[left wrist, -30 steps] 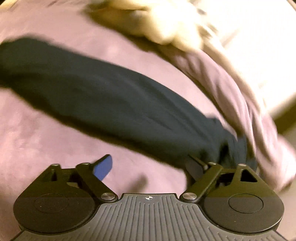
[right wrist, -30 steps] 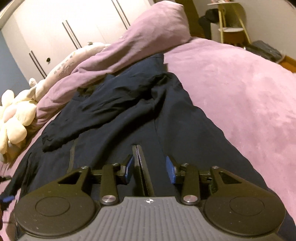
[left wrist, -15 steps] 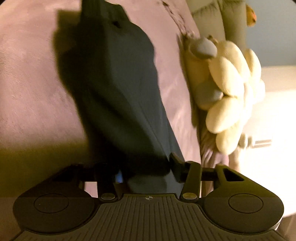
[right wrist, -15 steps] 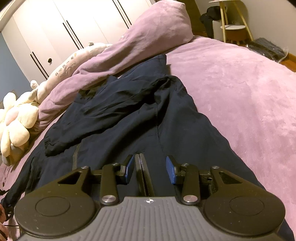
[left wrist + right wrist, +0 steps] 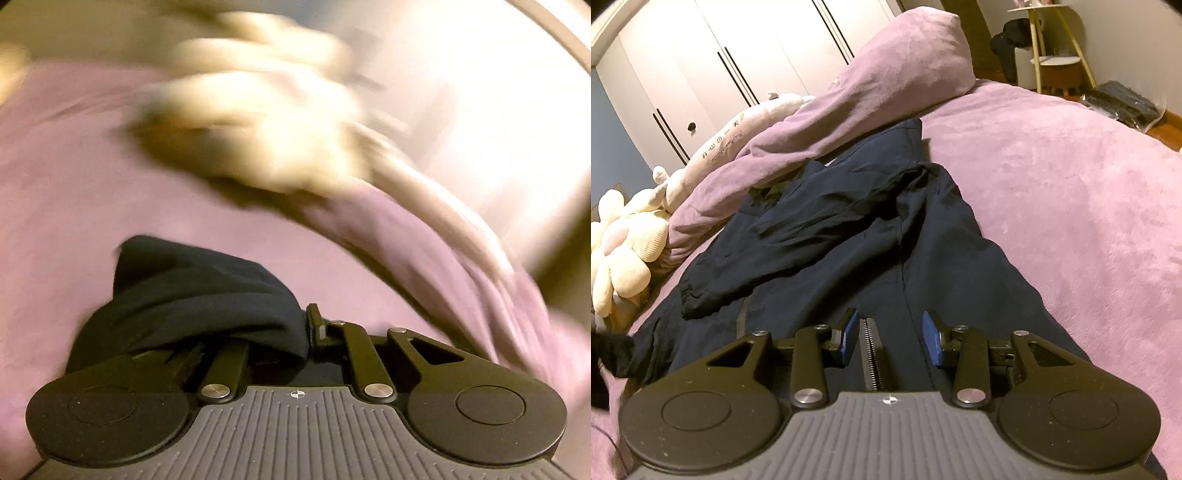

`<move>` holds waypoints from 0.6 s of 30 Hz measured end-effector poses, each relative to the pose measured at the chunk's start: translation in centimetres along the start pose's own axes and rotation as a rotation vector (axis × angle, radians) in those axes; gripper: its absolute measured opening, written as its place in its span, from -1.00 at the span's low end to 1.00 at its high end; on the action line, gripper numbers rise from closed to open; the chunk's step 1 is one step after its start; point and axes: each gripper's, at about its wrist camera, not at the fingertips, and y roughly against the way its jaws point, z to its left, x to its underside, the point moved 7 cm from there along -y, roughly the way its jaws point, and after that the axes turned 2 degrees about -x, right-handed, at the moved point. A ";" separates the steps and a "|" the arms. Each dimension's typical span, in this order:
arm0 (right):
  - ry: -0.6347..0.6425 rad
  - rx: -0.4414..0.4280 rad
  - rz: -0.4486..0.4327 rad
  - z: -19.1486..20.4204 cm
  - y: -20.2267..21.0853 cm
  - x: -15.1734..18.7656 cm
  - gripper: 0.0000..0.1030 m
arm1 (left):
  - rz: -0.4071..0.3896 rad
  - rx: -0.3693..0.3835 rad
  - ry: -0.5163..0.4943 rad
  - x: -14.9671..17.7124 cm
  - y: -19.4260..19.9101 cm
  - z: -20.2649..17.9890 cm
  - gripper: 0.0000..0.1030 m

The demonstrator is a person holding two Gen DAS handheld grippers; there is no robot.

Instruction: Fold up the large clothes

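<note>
On a purple bed, the left gripper (image 5: 295,336) has just clamped down on a bunched sleeve end (image 5: 199,295) of a dark navy jacket (image 5: 849,236), the cloth wadded between its fingers and drooping over one side. The right gripper (image 5: 888,338) hovers low over the jacket's hem with its blue pads (image 5: 931,338) partly apart, the zip (image 5: 870,354) running between them untouched. The jacket lies spread lengthwise down the bedspread (image 5: 1052,192), one sleeve crossed loosely over its chest, its collar end reaching toward a heaped purple duvet (image 5: 879,81). The fabric looks thin, light and limp, likely to sag and slide rather than hold a crease, so cuffs, hem corners and shoulder seams appear the surest places to grip. A cream flower cushion (image 5: 620,251) sits beside it at the bed's edge; white wardrobe doors (image 5: 701,66) stand beyond.
</note>
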 end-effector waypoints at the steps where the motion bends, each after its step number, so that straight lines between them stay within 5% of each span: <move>1: -0.003 -0.004 -0.001 0.1 0.0 0.0 -0.27 | 0.039 0.041 -0.106 1.0 -0.1 -3.7 -0.74; 3: -0.007 -0.015 -0.004 0.4 0.2 0.1 -0.27 | 0.125 0.136 -0.304 4.7 -0.2 -10.7 -0.07; 6: -0.001 -0.026 -0.002 0.5 0.4 0.2 -0.27 | 0.243 0.220 -0.526 11.6 -0.6 -17.0 0.61; 10: 0.007 -0.030 -0.007 0.0 0.8 -0.3 -0.27 | 0.372 0.105 -0.715 19.1 -1.9 -17.6 0.59; 14: 0.018 -0.040 -0.009 -0.3 0.5 -0.6 -0.27 | 0.342 -0.011 -0.813 20.4 -0.9 -14.5 0.66; 18: 0.016 -0.071 0.002 0.9 -0.6 -0.3 -0.27 | 0.324 -0.075 -0.721 19.6 1.1 -11.5 0.79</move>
